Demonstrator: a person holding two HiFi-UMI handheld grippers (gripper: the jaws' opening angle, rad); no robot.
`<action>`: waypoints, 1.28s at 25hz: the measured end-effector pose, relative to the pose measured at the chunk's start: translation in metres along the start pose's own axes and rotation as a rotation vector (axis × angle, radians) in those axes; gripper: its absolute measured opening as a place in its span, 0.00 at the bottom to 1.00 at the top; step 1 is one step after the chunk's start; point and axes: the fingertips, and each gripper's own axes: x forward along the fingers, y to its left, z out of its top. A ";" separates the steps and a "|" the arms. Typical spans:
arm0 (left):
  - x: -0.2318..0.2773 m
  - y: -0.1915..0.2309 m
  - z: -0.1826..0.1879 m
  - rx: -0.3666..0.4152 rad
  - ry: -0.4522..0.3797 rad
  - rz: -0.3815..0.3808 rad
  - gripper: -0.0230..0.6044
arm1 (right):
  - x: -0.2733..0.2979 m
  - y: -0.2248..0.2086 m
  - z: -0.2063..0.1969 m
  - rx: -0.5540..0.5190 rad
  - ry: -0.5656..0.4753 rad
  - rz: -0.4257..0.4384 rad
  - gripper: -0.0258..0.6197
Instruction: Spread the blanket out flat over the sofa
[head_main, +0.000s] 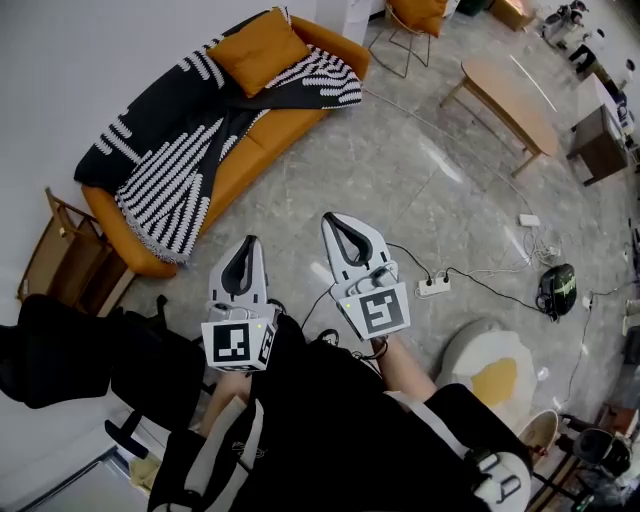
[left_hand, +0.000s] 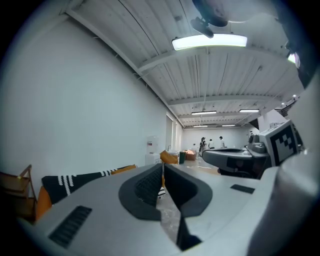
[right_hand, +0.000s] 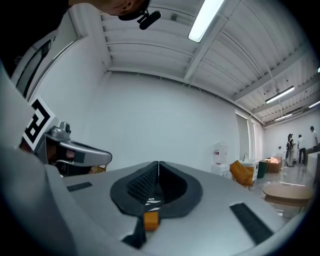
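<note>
Blanket (head_main: 170, 180) rumpled on sofa (head_main: 250, 155), left tongs (head_main: 248, 243) and right tongs (head_main: 334, 218) closed, seemingly empty

No readable text, labels, brands or numbers anywhere.

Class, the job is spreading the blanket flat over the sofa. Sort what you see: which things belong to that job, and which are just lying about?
Belong to the job: striped blanket, orange sofa, left tool, right tool (both shut, holding nothing).

Just lying about: coffee table, power strip, orange cushion on top of the blanket.
</note>
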 end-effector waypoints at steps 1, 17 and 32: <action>-0.001 -0.002 0.000 -0.002 -0.001 -0.007 0.08 | -0.002 0.000 -0.001 -0.004 0.003 0.000 0.07; -0.007 -0.046 0.003 -0.027 -0.035 -0.072 0.37 | -0.050 -0.010 -0.006 -0.043 0.032 -0.013 0.28; 0.002 -0.103 -0.020 -0.055 0.003 -0.175 0.40 | -0.096 -0.042 -0.028 -0.041 0.058 -0.088 0.37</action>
